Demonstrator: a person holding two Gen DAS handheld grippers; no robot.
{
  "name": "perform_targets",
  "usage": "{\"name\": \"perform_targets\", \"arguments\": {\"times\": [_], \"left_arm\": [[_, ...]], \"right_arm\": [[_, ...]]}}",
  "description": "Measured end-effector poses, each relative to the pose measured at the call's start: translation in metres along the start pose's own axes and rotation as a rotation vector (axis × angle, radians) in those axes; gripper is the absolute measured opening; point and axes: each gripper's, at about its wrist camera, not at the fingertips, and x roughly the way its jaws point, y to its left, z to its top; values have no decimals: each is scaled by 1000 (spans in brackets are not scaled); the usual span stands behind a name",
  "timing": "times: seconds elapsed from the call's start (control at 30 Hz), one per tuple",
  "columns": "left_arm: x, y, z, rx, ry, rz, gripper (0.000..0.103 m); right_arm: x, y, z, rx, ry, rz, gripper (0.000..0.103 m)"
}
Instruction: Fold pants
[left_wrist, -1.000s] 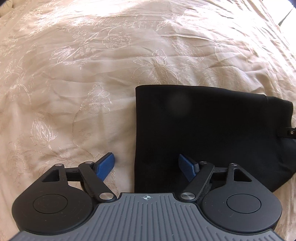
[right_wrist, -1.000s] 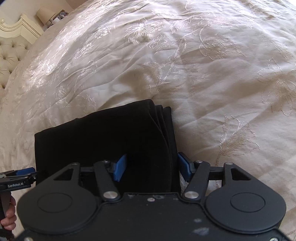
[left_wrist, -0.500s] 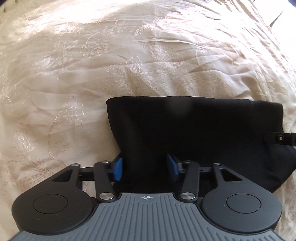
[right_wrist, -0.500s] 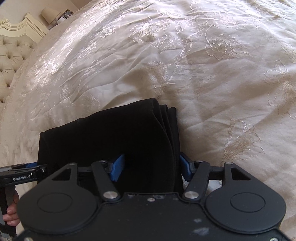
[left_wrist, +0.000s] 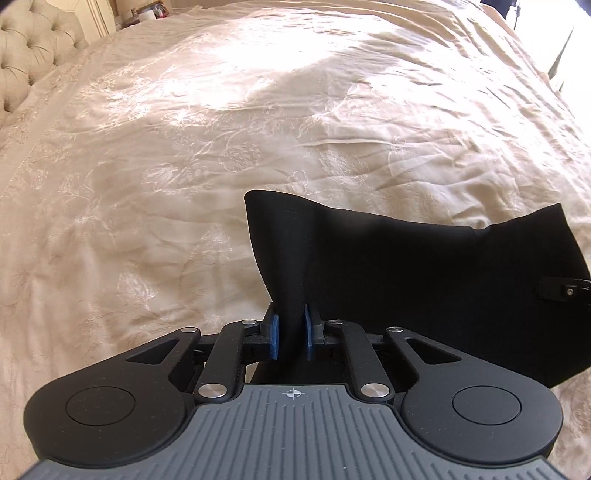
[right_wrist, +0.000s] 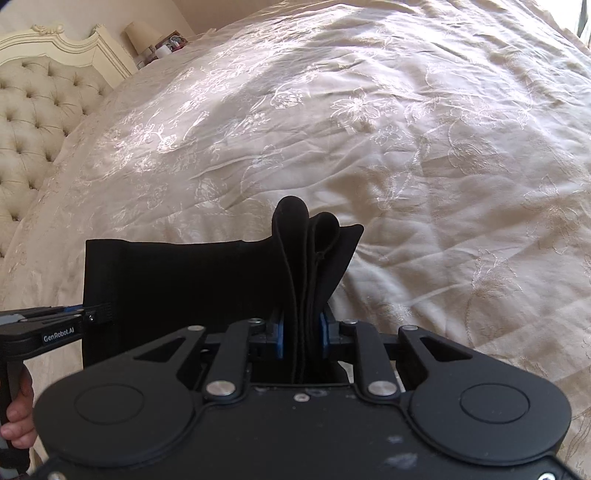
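The black folded pants (left_wrist: 424, 273) hang lifted above the cream bedspread (left_wrist: 184, 147). My left gripper (left_wrist: 291, 334) is shut on their near left corner, the cloth pinched between the blue pads (left_wrist: 274, 332). My right gripper (right_wrist: 301, 341) is shut on the near right corner, where several folded layers (right_wrist: 310, 251) bunch upright between the pads. The pants (right_wrist: 184, 284) stretch between the two grippers. The left gripper's tip (right_wrist: 74, 314) shows at the left of the right wrist view; the right gripper's tip (left_wrist: 565, 291) shows at the right edge of the left wrist view.
The embroidered bedspread (right_wrist: 406, 129) covers the whole bed. A tufted headboard (right_wrist: 33, 122) stands at the far left, with a lamp (right_wrist: 142, 37) and small items beside it. The person's fingers (right_wrist: 18, 417) hold the left gripper's handle.
Both grippers closed on the near edge of the pants and lifted it off the bedspread. The cloth now stands up, bunched between the pads.
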Motion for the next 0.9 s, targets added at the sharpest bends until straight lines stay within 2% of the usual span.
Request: {"name": "perform_targets", "arguments": {"times": [0.2, 0.33, 0.53, 0.77, 0.9], "left_arm": [[-23, 58, -22, -86, 17, 45, 13], [-36, 108, -35, -118, 21, 85, 13], [-44, 204, -46, -180, 25, 114, 13], [-31, 288, -47, -225, 29, 109, 13], [-7, 320, -50, -261, 69, 85, 14]], "right_arm": [[7, 56, -9, -72, 38, 74, 18], [20, 115, -15, -142, 65, 122, 18], [54, 213, -17, -226, 93, 163, 18], [97, 303, -12, -295, 110, 161, 18], [134, 334, -10, -316, 130, 98, 20]]}}
